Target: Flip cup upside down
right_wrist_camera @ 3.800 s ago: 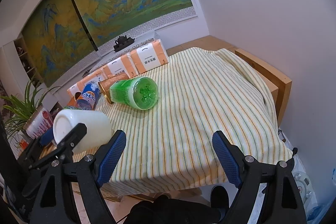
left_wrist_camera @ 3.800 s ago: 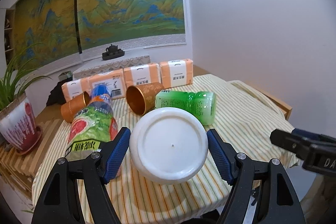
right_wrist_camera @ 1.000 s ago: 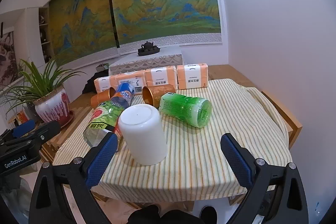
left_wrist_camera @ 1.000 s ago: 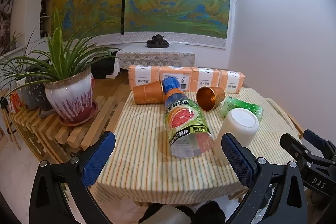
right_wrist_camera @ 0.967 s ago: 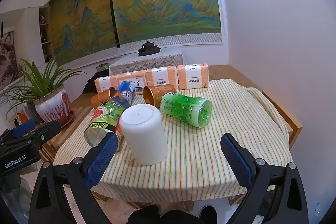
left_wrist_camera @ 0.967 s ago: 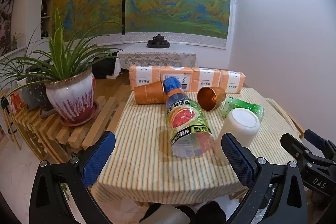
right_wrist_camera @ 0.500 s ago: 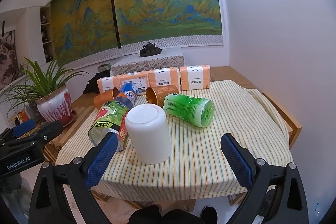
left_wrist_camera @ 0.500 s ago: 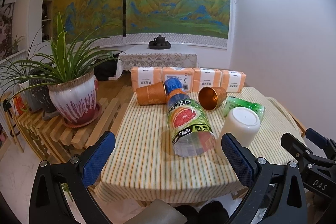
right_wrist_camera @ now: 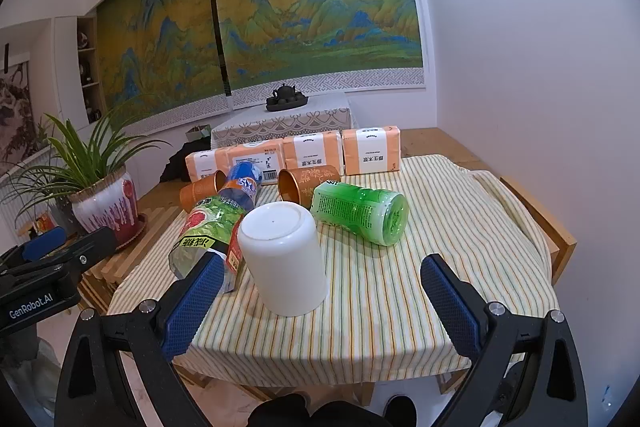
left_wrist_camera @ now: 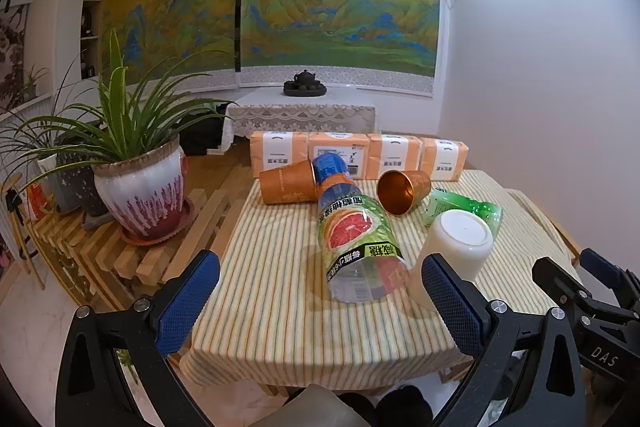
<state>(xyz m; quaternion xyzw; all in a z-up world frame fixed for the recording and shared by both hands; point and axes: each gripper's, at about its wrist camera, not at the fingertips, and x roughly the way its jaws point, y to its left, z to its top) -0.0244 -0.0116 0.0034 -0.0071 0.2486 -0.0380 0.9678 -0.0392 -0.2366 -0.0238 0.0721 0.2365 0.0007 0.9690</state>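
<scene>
A white cup (right_wrist_camera: pixel 284 259) stands upside down, base up, on the striped tablecloth (right_wrist_camera: pixel 420 267) near the table's front edge; it also shows in the left wrist view (left_wrist_camera: pixel 454 251). My left gripper (left_wrist_camera: pixel 320 303) is open and empty, held back in front of the table. My right gripper (right_wrist_camera: pixel 316 303) is open and empty, also back from the table, with the cup ahead between its fingers but apart from them.
A grapefruit drink bottle (left_wrist_camera: pixel 356 239) and a green bottle (right_wrist_camera: pixel 360 213) lie on their sides by the cup. Two copper cups (left_wrist_camera: pixel 402 193) (left_wrist_camera: pixel 288 183) lie behind, before a row of orange packs (left_wrist_camera: pixel 356 157). A potted plant (left_wrist_camera: pixel 140 187) stands on a wooden rack at left.
Earlier my left gripper held the white cup; now the cup stands base up on the cloth and both grippers have drawn back slightly from the table.
</scene>
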